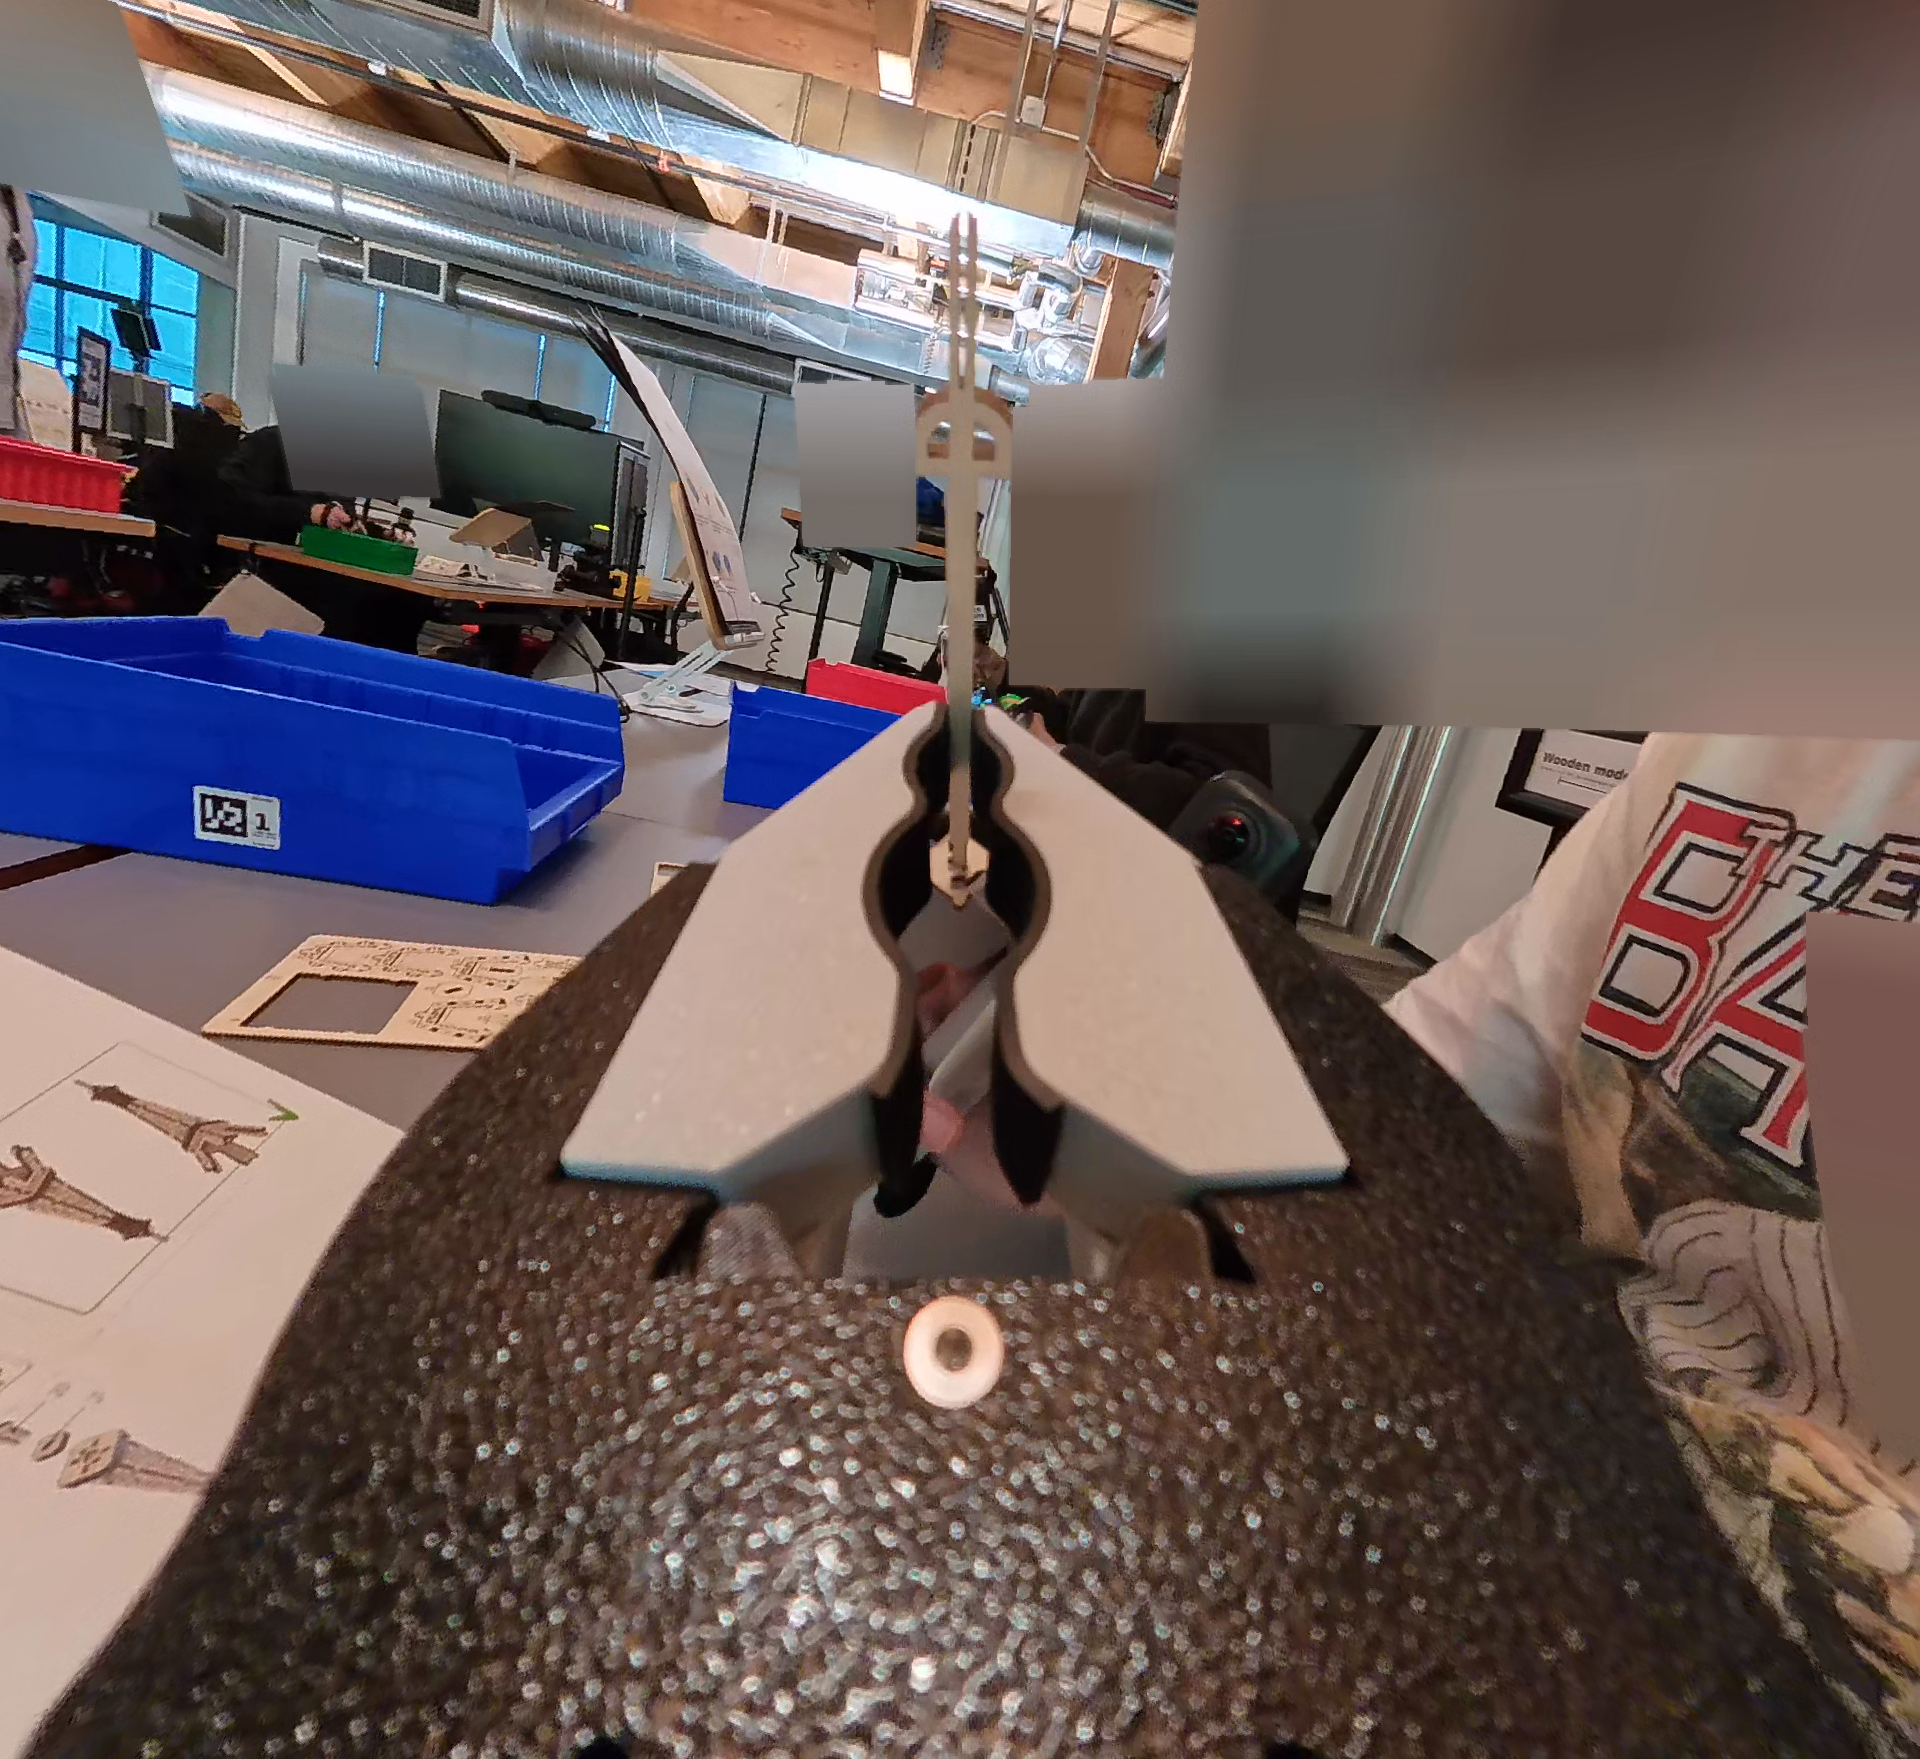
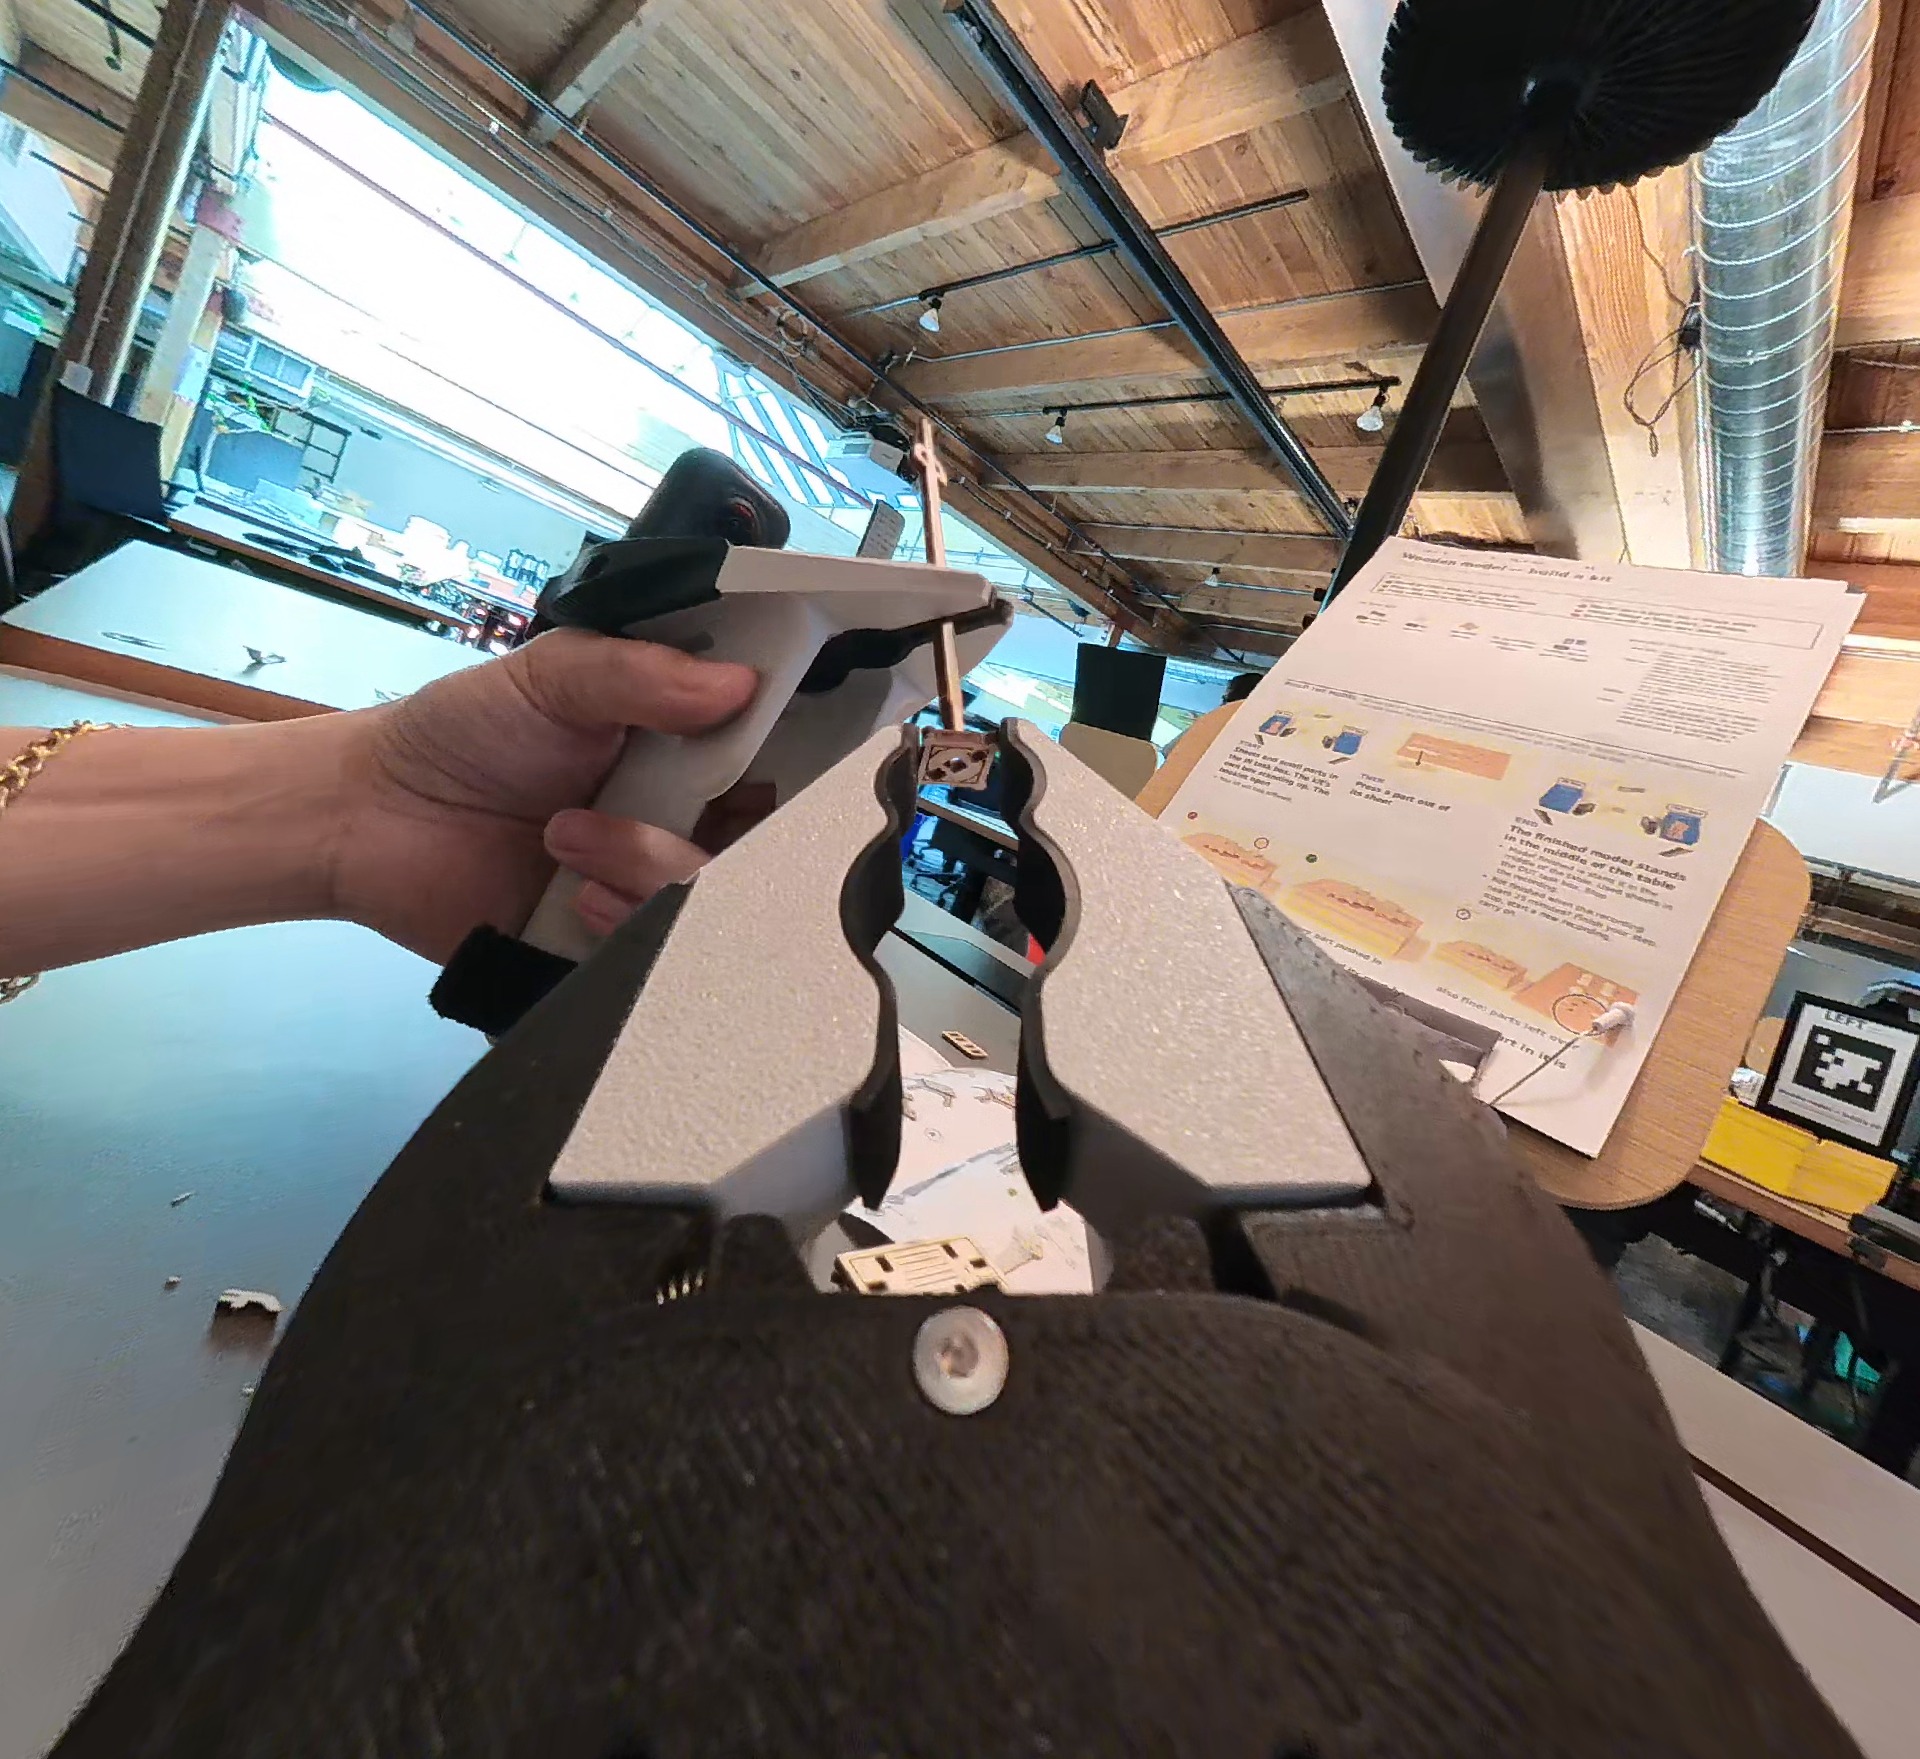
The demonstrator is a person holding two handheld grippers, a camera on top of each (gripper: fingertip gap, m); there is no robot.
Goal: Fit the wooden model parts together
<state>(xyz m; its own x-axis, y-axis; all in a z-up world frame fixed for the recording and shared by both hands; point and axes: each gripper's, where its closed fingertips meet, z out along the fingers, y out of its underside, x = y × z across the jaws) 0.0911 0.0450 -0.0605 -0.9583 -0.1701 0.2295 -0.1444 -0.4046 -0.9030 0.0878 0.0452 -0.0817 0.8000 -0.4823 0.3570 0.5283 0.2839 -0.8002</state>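
My left gripper [image 1: 961, 730] is shut on a thin wooden spire [image 1: 962, 504], seen edge-on and pointing up, with a small cross piece near its middle. In the right wrist view the left gripper [image 2: 961, 613] is held by a hand [image 2: 499, 774], with the spire [image 2: 932, 525] rising above it and its lower end [image 2: 948, 681] reaching down past it. My right gripper [image 2: 956, 759] is shut on a small square wooden plate [image 2: 954, 764] at its fingertips. The spire's lower end meets this plate. The right gripper's camera [image 1: 1236, 826] shows behind my left fingers.
Two blue bins [image 1: 312, 753] [image 1: 800, 743] stand on the grey table. A punched-out wooden sheet [image 1: 395, 992] and an illustrated instruction page [image 1: 156, 1190] lie at the left. A person in a white shirt [image 1: 1714, 930] is close on the right. An instruction sheet on a stand [image 2: 1507, 826] is at the right.
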